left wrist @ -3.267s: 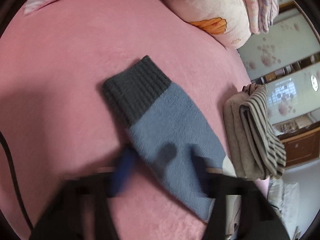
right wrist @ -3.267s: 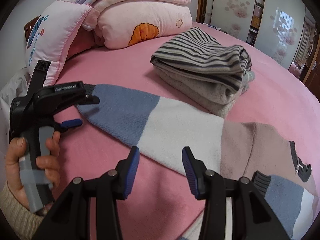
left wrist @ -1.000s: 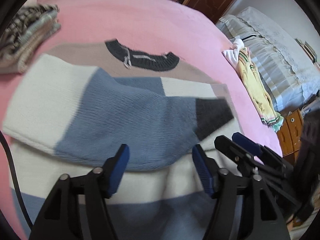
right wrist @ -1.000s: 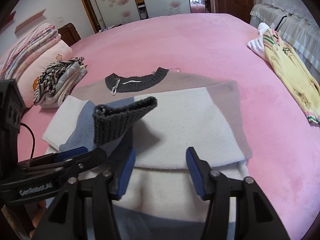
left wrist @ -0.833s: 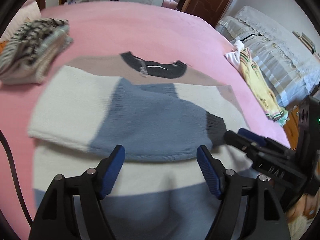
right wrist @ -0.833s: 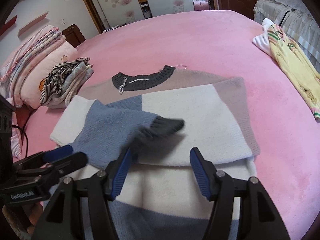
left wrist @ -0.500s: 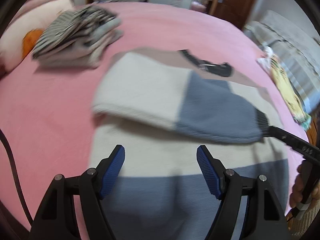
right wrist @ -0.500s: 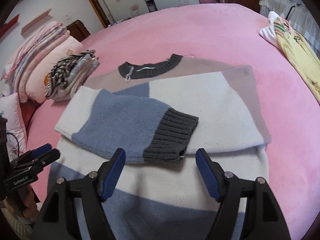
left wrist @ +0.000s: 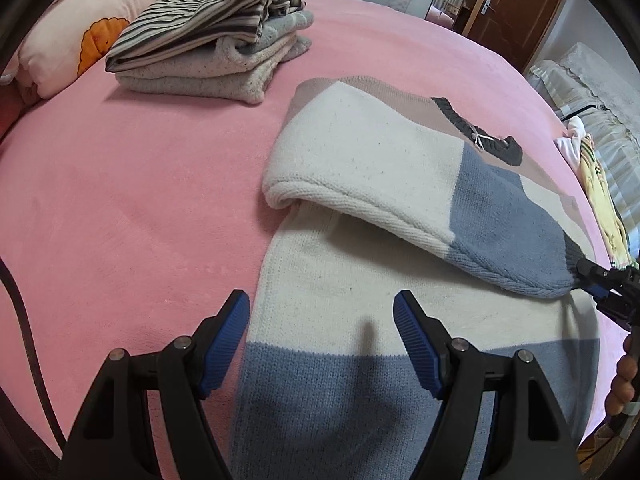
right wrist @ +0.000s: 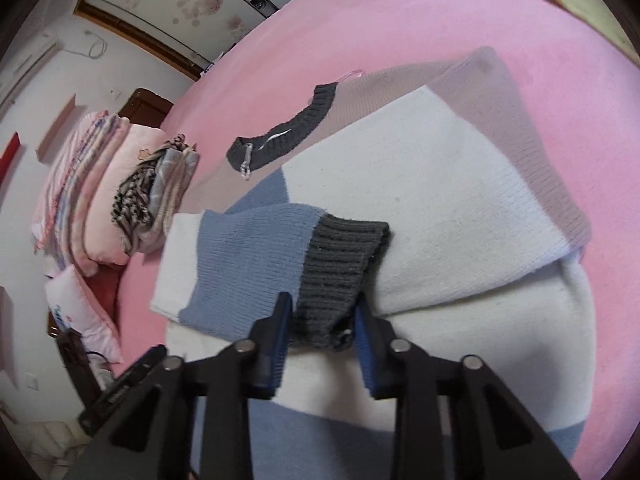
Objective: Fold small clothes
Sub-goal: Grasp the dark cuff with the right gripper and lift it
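Left hand-held gripper [left wrist: 322, 332]: jaws wide, empty, over the sweater's [left wrist: 360, 280] left edge on the bed [left wrist: 120, 184]. Folded sleeve [left wrist: 400, 176] lies ahead, across the body. Right hand-held gripper [right wrist: 322, 320]: jaws have just been closing, now pinching the sleeve's dark cuff [right wrist: 340, 264]. My call: keep the cuff low, lay it flat inside the body's edge, release cleanly.

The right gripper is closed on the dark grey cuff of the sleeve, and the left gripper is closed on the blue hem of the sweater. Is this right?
Not fully. The left gripper is open above the sweater, gripping nothing, as the left wrist view shows. The right gripper is indeed closed on the dark grey cuff.
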The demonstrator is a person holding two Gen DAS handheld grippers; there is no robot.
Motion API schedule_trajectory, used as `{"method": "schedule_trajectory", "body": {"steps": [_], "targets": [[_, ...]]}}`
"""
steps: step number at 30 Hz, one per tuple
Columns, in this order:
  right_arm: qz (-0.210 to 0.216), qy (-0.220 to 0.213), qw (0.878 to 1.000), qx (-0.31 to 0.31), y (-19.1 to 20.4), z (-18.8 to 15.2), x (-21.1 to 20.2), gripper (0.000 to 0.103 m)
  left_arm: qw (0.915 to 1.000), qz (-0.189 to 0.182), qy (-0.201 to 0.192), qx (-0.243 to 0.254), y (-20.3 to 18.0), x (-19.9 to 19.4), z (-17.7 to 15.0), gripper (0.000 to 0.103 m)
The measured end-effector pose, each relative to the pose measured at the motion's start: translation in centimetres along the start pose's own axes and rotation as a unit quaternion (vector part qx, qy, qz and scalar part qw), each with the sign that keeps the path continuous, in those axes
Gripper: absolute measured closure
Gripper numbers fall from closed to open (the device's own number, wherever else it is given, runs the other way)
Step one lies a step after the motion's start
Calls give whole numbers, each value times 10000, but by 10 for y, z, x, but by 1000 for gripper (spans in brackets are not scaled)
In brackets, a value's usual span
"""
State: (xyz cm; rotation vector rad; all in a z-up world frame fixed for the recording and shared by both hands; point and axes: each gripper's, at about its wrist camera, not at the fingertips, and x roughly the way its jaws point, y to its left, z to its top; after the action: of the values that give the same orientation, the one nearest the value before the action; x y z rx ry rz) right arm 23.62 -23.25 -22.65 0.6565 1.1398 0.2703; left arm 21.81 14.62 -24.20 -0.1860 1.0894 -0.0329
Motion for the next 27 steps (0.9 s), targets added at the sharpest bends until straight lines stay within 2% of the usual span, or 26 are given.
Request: {"method": "schedule_trajectory", "body": {"steps": [4, 9, 11, 14, 17, 20, 24, 27], "targets": [[-145, 172, 9997, -37, 7, -3, 8, 76, 10000, 58, -26, 66, -2, -1, -3, 30], [-214, 37, 9997, 65, 6, -2, 12, 76, 9994, 290, -115, 177, -5, 2, 0, 30], [-440, -177, 9988, -86, 13, -1, 9, 88, 9992, 359, -128, 106, -1, 3, 3, 30], [-731, -525, 9936, -677, 42, 2, -3, 90, 9991, 415, -114, -68, 8, 8, 9, 30], [-939, -906, 9808, -1452, 84, 7, -21, 90, 9983, 485, -111, -289, 17, 14, 17, 30], [-993, -1170, 9690, -1935, 116, 16, -36, 91, 9971, 522, -133, -529, 21, 23, 26, 30], [-1071, -1482, 9536, -2393, 148, 35, -51, 91, 9965, 371, -135, -737, 17, 32, 38, 30], [-1070, -1713, 9427, -2657, 172, 52, -62, 91, 9958, 392, -170, -816, 9, 38, 46, 30]]}}
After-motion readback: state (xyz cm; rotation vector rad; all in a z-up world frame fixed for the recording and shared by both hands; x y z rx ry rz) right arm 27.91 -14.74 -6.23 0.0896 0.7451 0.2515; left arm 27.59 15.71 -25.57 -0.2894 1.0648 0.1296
